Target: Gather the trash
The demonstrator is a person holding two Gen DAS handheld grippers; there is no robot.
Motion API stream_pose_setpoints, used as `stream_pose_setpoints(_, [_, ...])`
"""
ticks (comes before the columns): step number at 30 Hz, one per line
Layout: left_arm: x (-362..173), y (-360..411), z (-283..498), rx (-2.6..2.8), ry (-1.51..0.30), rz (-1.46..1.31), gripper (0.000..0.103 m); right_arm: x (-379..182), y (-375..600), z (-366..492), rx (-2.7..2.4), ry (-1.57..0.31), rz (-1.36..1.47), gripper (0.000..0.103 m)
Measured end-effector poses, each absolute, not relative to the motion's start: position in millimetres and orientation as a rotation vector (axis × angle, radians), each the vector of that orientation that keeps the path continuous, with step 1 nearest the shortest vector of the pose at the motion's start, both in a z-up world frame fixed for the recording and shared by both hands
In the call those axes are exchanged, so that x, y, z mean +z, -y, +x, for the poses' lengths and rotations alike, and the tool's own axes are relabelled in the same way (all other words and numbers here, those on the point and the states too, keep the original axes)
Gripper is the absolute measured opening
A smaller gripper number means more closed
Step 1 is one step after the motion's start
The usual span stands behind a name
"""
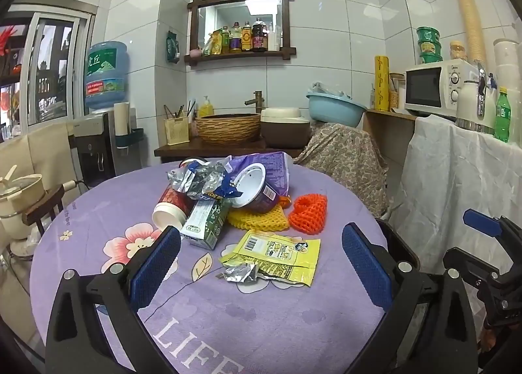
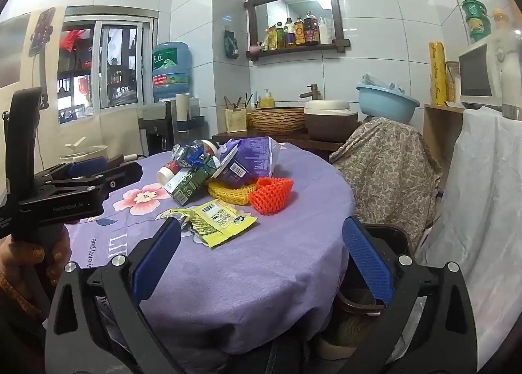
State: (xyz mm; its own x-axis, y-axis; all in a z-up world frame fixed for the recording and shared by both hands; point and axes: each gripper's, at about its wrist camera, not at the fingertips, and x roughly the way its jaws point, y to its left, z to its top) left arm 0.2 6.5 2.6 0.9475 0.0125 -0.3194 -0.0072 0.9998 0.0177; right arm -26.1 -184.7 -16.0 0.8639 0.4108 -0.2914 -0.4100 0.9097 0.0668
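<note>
Two foam nets [image 1: 308,214], crinkled foil wrappers [image 1: 272,255], round table [image 1: 228,318].

Round table [image 1: 98,211] in purple floral cloth [image 1: 228,315], yellow wrapper [image 1: 277,251], orange foam net [image 1: 308,212], green carton [image 1: 207,222]

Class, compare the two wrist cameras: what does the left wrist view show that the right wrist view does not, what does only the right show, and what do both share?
Only the left wrist view shows the green soda bottle beside the microwave, with its dials facing the camera.

Only the right wrist view shows the hand holding the left gripper, and a phone on a mount by the window.

Both show the purple tablecloth with the trash pile: yellow wrapper, orange foam net, yellow foam net, green carton and purple cup. Both grippers are open and empty.
</note>
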Motion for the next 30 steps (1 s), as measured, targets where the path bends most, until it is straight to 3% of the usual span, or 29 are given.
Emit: stream_pose_setpoints(30, [3.9, -3.3, -1.0, -0.016, -0.317, 0.020, 0.098, -23.7, 181.5, -24.0, 0.433, -0.313, 0.005, 0.098])
